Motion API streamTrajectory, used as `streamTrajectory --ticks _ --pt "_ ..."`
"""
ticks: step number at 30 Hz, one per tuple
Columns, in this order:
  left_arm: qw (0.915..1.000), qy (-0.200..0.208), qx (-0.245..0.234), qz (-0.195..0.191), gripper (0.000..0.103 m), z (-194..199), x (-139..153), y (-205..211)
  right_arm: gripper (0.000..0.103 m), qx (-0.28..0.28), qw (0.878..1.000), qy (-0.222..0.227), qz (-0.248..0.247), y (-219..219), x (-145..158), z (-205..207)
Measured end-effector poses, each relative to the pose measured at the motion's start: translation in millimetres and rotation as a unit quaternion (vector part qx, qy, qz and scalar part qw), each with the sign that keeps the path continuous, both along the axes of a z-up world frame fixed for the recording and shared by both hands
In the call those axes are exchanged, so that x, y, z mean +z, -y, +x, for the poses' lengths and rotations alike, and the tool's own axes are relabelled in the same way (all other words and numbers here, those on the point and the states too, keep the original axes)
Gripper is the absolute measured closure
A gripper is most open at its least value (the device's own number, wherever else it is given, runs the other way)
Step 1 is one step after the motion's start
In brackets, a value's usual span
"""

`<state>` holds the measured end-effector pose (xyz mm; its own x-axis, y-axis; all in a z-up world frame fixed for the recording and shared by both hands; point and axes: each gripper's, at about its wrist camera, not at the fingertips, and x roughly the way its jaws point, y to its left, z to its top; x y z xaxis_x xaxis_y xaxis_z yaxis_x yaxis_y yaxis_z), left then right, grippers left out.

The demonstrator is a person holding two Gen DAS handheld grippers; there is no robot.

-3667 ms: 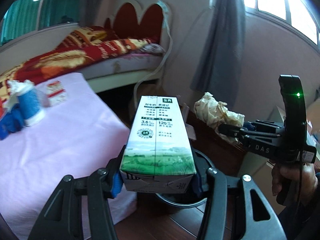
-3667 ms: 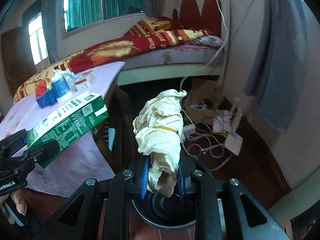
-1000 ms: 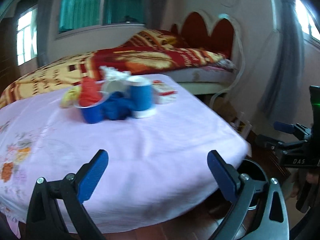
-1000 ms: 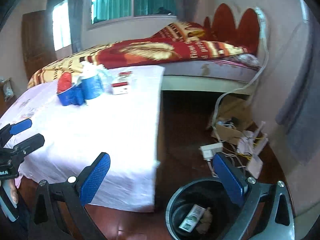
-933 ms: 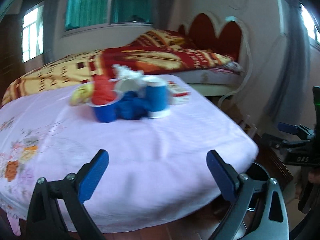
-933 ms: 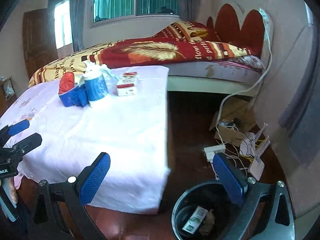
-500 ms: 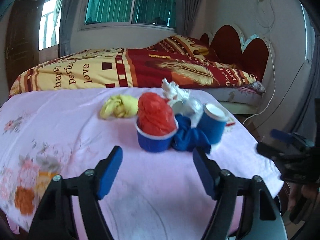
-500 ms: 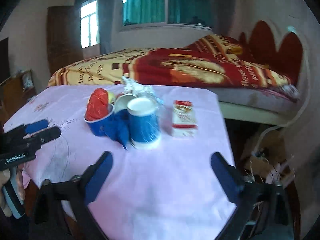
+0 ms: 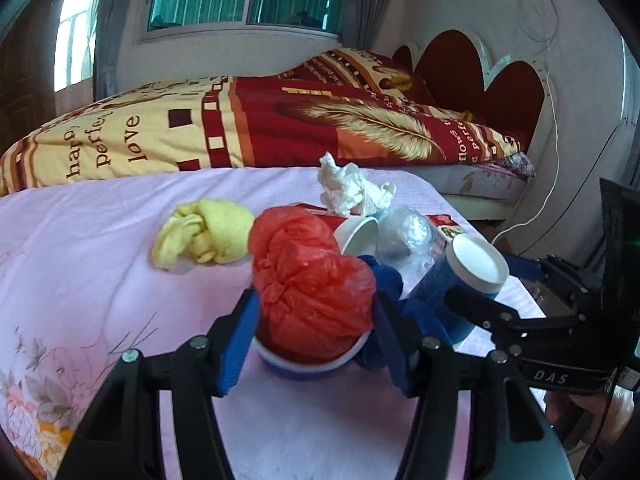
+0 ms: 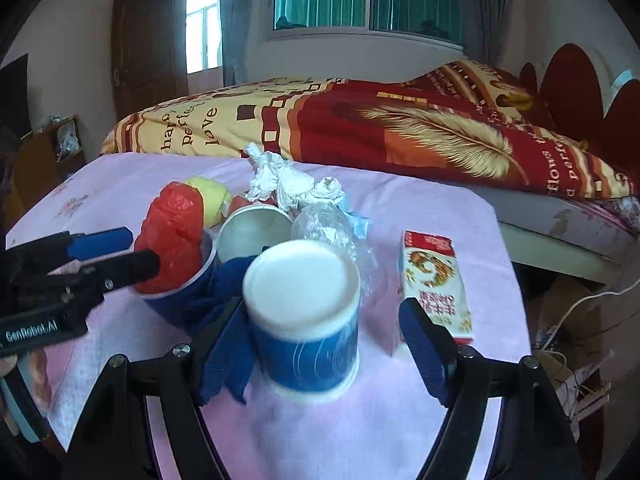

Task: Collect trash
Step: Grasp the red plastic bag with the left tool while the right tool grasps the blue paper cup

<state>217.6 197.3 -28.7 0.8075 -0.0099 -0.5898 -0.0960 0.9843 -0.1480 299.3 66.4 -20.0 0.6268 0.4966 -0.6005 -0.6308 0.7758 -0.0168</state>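
Your left gripper (image 9: pixel 316 340), at lower centre of its view, has its jaws against both sides of the blue paper cup stuffed with a crumpled red plastic bag (image 9: pixel 310 292) on the pink tablecloth (image 9: pixel 88 264). Your right gripper (image 10: pixel 328 344) sits spread wide around the upturned blue paper cup with a white base (image 10: pixel 304 316); only its left pad is near the cup.
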Motion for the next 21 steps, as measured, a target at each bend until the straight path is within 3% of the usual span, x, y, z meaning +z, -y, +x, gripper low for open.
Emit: streamTrajectory --ticks 2,7,11,15,21 --pt "1.0000 -0.002 -0.001 -0.001 0.043 4 0 1 0.033 0.008 1.000 -0.004 0.004 -1 -1 3" --pt "0.9998 -0.015 -0.005 0.008 0.044 15 -4 0 0.033 0.014 1.000 -0.006 0.000 -7 -3 6" --pt "0.9996 -0.027 -0.006 0.011 0.061 23 -7 -3 0.046 0.020 1.000 -0.007 0.001 -8 -4 5" --pt "0.9997 -0.021 -0.011 0.001 0.072 22 -5 -7 0.048 0.023 1.000 0.007 0.001 -8 -1 -1" --pt "0.9998 0.017 -0.011 0.008 0.073 4 20 -5 0.048 0.020 0.999 0.027 0.020 3 22 -14"
